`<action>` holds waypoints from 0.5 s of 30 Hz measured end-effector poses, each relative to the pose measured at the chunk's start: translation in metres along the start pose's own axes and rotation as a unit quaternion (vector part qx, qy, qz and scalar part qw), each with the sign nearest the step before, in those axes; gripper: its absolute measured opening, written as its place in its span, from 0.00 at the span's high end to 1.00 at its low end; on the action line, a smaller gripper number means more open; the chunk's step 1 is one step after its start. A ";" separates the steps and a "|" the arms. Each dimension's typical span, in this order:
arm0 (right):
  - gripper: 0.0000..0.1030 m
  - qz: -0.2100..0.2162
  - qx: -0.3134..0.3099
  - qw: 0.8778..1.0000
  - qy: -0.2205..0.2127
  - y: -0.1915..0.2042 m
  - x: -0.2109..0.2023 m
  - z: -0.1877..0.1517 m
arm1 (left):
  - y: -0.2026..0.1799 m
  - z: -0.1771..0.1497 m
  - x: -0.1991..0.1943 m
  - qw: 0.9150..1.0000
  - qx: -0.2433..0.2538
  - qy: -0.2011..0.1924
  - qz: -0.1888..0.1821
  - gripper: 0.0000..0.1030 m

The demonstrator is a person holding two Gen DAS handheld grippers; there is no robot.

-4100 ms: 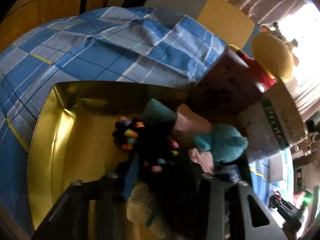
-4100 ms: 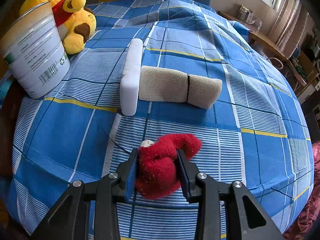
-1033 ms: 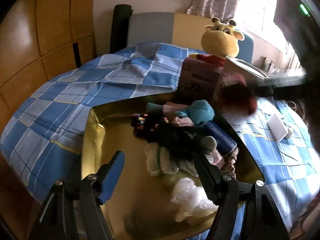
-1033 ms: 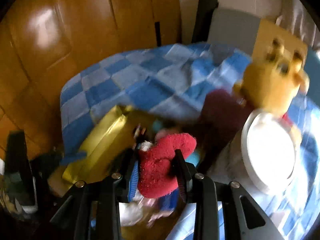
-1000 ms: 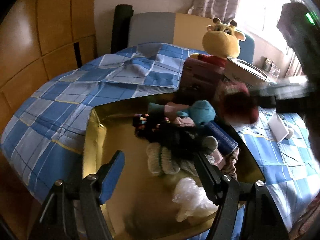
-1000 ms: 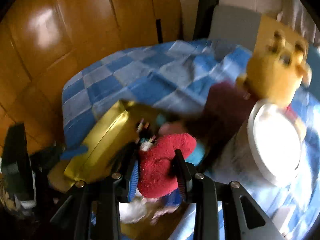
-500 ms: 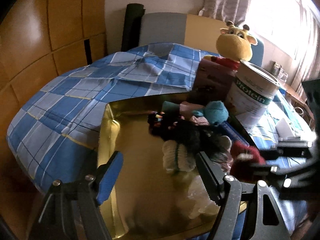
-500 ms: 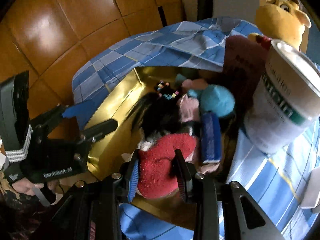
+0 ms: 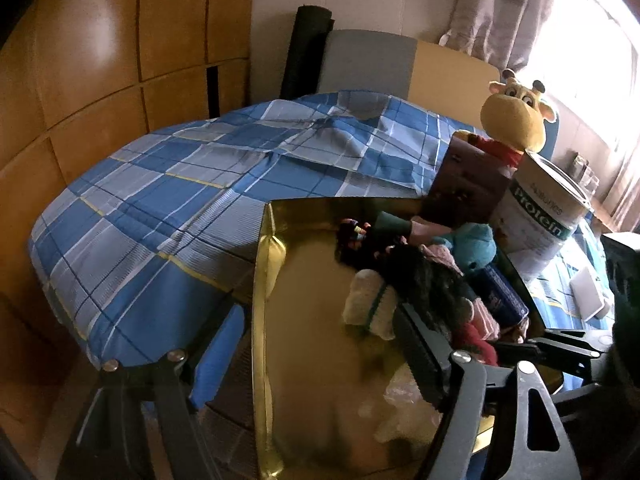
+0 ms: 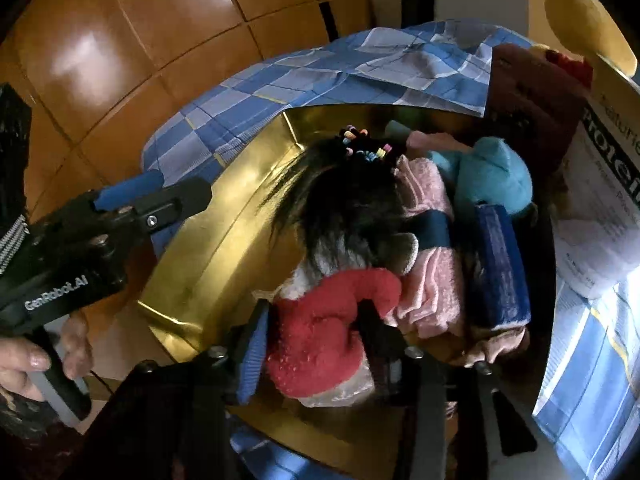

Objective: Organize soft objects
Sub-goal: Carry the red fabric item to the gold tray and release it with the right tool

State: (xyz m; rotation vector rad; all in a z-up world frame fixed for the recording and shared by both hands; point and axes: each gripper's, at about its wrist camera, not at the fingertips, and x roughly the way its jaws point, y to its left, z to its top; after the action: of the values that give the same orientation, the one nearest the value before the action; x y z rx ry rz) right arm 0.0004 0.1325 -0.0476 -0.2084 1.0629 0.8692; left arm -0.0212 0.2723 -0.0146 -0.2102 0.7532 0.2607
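Red sock is seen between the right tongs, whose jaws are opening, at the near edge of the gold tray. Soft items are piled along the tray's right side; its left half is bare. Left tongs, opening and empty, straddle the tray's left rim. Only the left view shows the giraffe's face; only the right view shows a hand.

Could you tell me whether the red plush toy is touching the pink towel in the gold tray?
Touching: the right wrist view shows the red plush toy pressed against the pink towel, no gap.
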 end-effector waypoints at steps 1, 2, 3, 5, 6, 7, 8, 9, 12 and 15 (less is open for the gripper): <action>0.45 -0.003 0.004 1.000 -0.002 -0.002 -0.003 -0.001 | 0.000 0.000 -0.001 1.000 0.000 -0.001 -0.002 0.23; 0.40 -0.005 0.009 1.000 -0.005 -0.004 -0.006 -0.003 | -0.001 0.001 -0.001 1.000 0.001 -0.001 -0.004 0.23; 0.38 -0.007 0.016 1.000 -0.007 -0.008 -0.010 -0.006 | -0.002 0.001 -0.001 1.000 0.002 -0.001 -0.006 0.23; 0.38 -0.012 0.027 0.999 -0.014 -0.013 -0.020 -0.011 | -0.005 0.001 -0.003 1.000 0.004 -0.003 -0.011 0.23; 0.38 -0.013 0.030 0.999 -0.017 -0.015 -0.024 -0.012 | -0.007 0.001 -0.004 1.000 0.006 -0.004 -0.013 0.23; 0.38 -0.015 0.035 0.999 -0.023 -0.018 -0.030 -0.015 | -0.010 0.002 -0.006 1.000 0.009 -0.006 -0.016 0.23; 0.38 -0.018 0.040 0.999 -0.029 -0.022 -0.038 -0.018 | -0.013 0.002 -0.006 1.000 0.013 -0.007 -0.019 0.23; 0.38 -0.020 0.043 0.998 -0.033 -0.024 -0.042 -0.020 | -0.015 0.003 -0.007 1.000 0.015 -0.007 -0.022 0.23; 0.38 -0.030 0.057 0.997 -0.049 -0.035 -0.061 -0.028 | -0.028 0.003 -0.010 0.999 0.031 -0.007 -0.039 0.23; 0.38 -0.045 0.081 0.994 -0.064 -0.053 -0.078 -0.038 | -0.044 0.002 -0.012 0.997 0.051 -0.007 -0.054 0.23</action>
State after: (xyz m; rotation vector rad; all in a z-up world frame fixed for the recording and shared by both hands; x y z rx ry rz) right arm -0.0030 0.0358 -0.0147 -0.0634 0.9916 0.7030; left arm -0.0152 0.2295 -0.0009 -0.1520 0.7365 0.1213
